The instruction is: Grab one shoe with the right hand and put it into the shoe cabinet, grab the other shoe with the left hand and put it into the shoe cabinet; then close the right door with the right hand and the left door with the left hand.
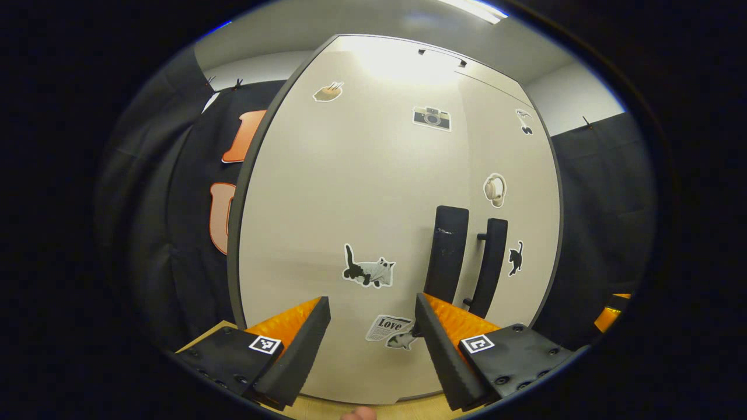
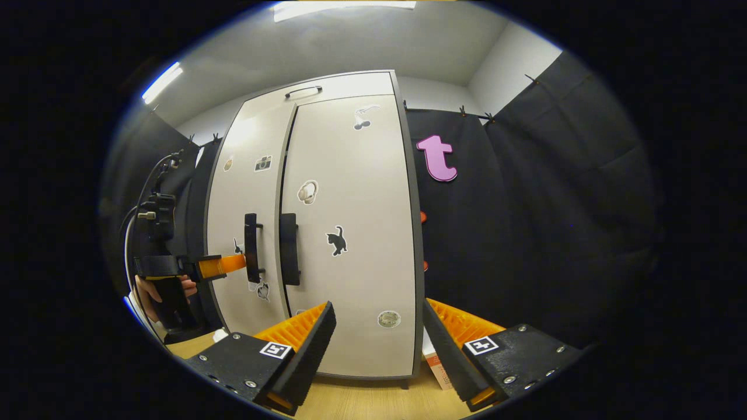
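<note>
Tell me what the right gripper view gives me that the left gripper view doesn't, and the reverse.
Right gripper view: the whole shoe cabinet, a hand holding the left gripper at the left door close to the left handle, and a box on the floor at the cabinet's right foot.
Left gripper view: a close look at the left door with a grey-and-black cat sticker.
Shared: the left handle beside the right handle, the camera sticker, and the small black cat sticker.

The left gripper (image 1: 372, 326) is level, its jaws spread wide with nothing between them. The right gripper (image 2: 378, 332) is likewise open and empty. A hand (image 2: 166, 289) grips the left gripper's handle.
</note>
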Demonstrator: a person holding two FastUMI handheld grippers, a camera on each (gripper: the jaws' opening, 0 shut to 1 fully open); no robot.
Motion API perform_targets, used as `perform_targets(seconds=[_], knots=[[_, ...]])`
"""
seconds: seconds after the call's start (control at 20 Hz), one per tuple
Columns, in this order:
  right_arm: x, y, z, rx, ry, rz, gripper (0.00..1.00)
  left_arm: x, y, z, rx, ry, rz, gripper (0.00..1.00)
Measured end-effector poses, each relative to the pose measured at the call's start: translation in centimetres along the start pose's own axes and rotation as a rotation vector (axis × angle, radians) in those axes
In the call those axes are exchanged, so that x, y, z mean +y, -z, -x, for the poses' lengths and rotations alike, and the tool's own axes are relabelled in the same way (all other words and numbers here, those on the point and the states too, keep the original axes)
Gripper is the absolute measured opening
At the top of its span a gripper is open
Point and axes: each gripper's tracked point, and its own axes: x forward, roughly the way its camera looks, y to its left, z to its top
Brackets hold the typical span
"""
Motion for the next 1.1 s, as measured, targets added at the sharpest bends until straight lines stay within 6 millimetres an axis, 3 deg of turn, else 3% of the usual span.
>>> perform_targets(seconds=[0.35,0.4,0.75,1.1], knots=[[-0.2,0.2,-0.4,0.003,-0.003,-0.003,0.92,0.2,0.1,-1.3,-0.002,-0.014,-0.011,0.93],[-0.1,0.3,-0.3,0.005,-0.004,-0.002,0.92,0.1,0.1,-1.1,0.002,-0.018,-0.010,0.96],[0.9,0.4,0.2,0.000,-0.024,0.001,0.92,-0.2,-1.2,3.4,-0.015,-0.007,-0.001,0.96],[3.4,0.4,1.4,0.001,-0.085,-0.029,0.92,1.3,-2.1,8.9,-0.056,-0.048,-0.013,0.96]])
